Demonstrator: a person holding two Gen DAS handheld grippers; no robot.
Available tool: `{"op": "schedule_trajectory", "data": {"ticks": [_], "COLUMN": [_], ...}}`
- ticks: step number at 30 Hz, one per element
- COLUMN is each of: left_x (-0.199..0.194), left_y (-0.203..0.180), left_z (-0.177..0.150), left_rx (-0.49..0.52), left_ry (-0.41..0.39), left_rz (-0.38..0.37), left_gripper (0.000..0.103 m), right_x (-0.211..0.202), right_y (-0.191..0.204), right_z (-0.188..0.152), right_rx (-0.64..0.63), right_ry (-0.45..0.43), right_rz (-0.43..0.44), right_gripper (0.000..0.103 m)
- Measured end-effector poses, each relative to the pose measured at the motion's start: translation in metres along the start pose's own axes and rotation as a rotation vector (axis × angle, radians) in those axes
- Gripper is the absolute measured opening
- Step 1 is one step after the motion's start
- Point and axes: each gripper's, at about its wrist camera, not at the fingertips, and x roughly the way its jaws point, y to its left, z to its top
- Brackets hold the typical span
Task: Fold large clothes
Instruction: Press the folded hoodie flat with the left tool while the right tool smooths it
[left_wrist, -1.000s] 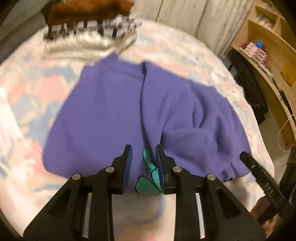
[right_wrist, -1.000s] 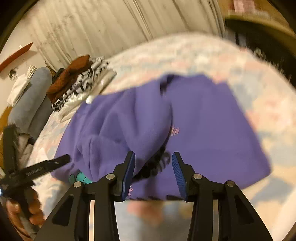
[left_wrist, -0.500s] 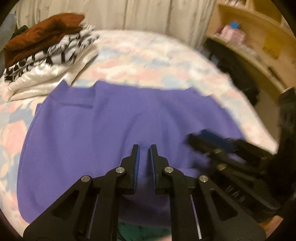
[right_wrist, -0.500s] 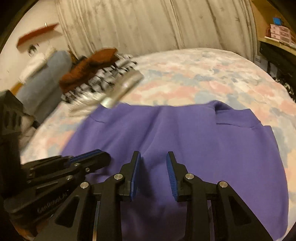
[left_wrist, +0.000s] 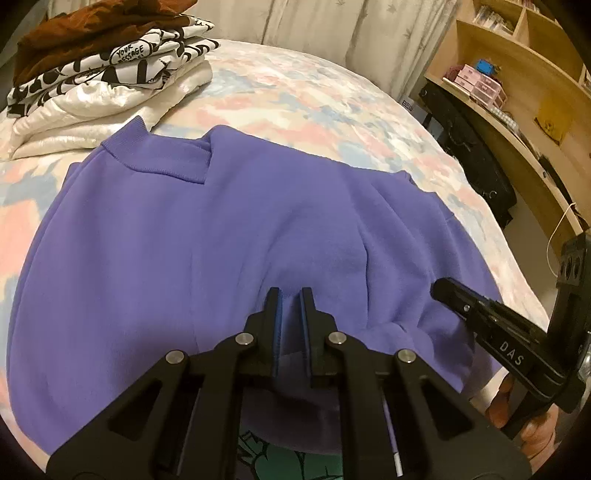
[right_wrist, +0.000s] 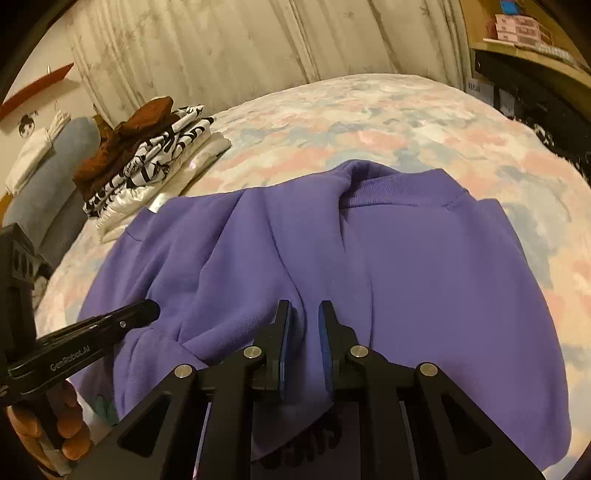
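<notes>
Both my grippers sit at the bed's (left_wrist: 332, 99) near edge. Left gripper (left_wrist: 290, 295) is pinched nearly closed on the purple sweatshirt's (left_wrist: 177, 236) near fold, and the right gripper (right_wrist: 304, 308) has just been closing on the same edge. The sweatshirt lies folded, ribbed collar (right_wrist: 402, 188) pointing away toward the clothes stack (left_wrist: 96, 74) at the far-left corner.

Dim warm light, sharp, fisheye-bent edges
</notes>
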Motion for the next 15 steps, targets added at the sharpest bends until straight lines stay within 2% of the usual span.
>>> {"op": "schedule_trajectory", "data": {"ticks": [5,9,11,14,15], "left_x": [-0.015,-0.036,-0.047,-0.067,-0.072], "left_y": [-0.013,-0.018,-0.019,-0.020,-0.020], "left_z": [0.000,-0.005,-0.007,-0.015,-0.017], "left_rx": [0.027,0.033,0.027,0.022,0.021], "left_ry": [-0.009,-0.040,-0.046,-0.059,-0.062], "left_rz": [0.049,0.064,0.069,0.069,0.068], "left_gripper": [0.010,0.015,0.020,0.037,0.039], "right_x": [-0.018,-0.040,-0.050,-0.066,-0.071], "right_y": [-0.002,0.004,0.008,0.015,0.018], "right_z": [-0.003,-0.006,-0.008,-0.015,-0.018], "right_rx": [0.030,0.039,0.039,0.040,0.038], "right_ry": [-0.001,-0.012,-0.018,-0.025,-0.030], "right_rz": [0.015,0.022,0.015,0.016,0.017], "right_gripper": [0.016,0.017,0.020,0.031,0.034]}}
